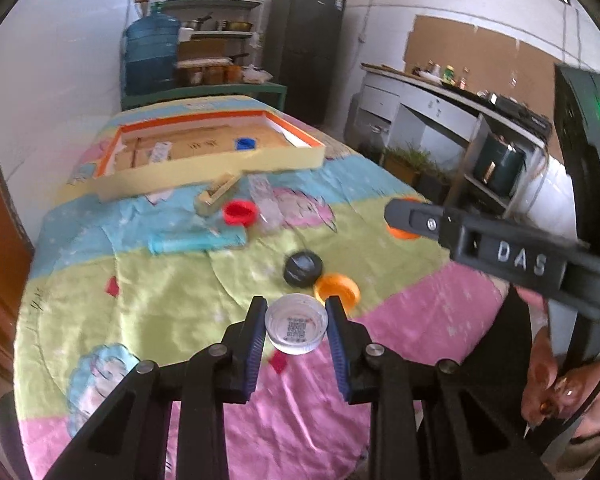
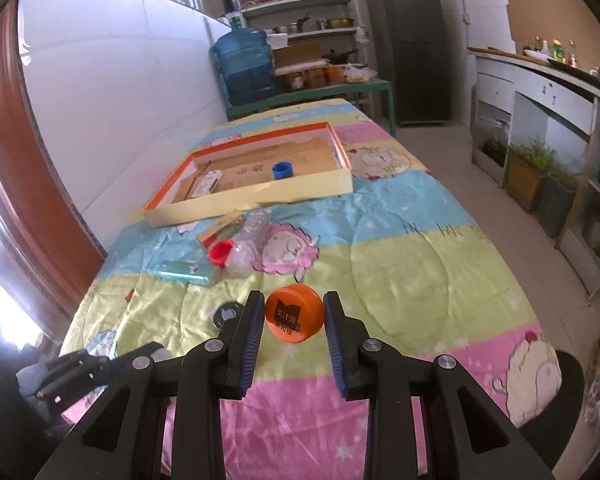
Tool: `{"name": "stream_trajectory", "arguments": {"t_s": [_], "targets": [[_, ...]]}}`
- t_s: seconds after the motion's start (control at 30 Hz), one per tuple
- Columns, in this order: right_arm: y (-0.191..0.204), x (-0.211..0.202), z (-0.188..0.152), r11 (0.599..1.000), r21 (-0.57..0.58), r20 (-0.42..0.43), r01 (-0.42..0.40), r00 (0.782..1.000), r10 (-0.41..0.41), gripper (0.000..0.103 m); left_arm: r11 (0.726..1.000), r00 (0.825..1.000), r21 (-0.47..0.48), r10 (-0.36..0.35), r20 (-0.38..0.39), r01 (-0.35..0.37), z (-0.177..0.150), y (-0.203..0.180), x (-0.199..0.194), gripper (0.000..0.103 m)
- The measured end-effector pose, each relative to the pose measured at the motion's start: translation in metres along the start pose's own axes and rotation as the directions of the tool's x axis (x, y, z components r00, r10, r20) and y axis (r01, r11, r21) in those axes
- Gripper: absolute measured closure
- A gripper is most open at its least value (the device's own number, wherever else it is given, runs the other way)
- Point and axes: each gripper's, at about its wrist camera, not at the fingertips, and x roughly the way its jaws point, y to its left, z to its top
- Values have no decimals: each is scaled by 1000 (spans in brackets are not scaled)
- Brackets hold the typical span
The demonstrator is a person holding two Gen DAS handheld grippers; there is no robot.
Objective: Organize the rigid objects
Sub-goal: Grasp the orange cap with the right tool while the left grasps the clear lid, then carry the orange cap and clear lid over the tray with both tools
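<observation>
Left gripper (image 1: 296, 330) clamped on a clear bottle cap (image 1: 297, 329) with a QR code inside, black cap (image 1: 302, 268) and orange cap (image 1: 337, 289) just ahead on the patterned quilt (image 1: 172, 292), right gripper (image 2: 292, 320) pinching an orange printed cap (image 2: 294, 313), shallow orange-rimmed box (image 2: 256, 196) farther ahead holding a blue cap (image 2: 282, 169), red cap (image 2: 221, 252) between.

Orange cap (image 1: 400, 227) perhaps half hidden

Caps: orange 2 (image 1: 337, 289) (image 2: 294, 313), clear 1 (image 1: 297, 323), black 1 (image 1: 302, 268), red 1 (image 1: 239, 213), blue 1 (image 1: 245, 144). Tray 1 (image 1: 220, 164); small boxes, possibly 2 (image 1: 216, 194) (image 1: 196, 240).
</observation>
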Motion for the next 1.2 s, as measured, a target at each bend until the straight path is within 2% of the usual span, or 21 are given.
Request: {"name": "stream_trajectory", "arguments": {"t_s": [0.37, 0.8, 0.97, 1.2], "targets": [[14, 14, 38, 995, -76, 28, -59, 998, 62, 72, 988, 992, -107, 117, 53, -111, 54, 29, -4, 73], [18, 46, 91, 987, -133, 36, -89, 995, 95, 72, 953, 965, -193, 253, 73, -235, 112, 67, 19, 73], [20, 60, 109, 983, -152, 25, -102, 994, 107, 72, 944, 955, -193, 287, 71, -269, 131, 76, 29, 73], [22, 78, 133, 980, -165, 20, -115, 993, 120, 72, 937, 951, -203, 302, 65, -283, 155, 91, 41, 73]]}}
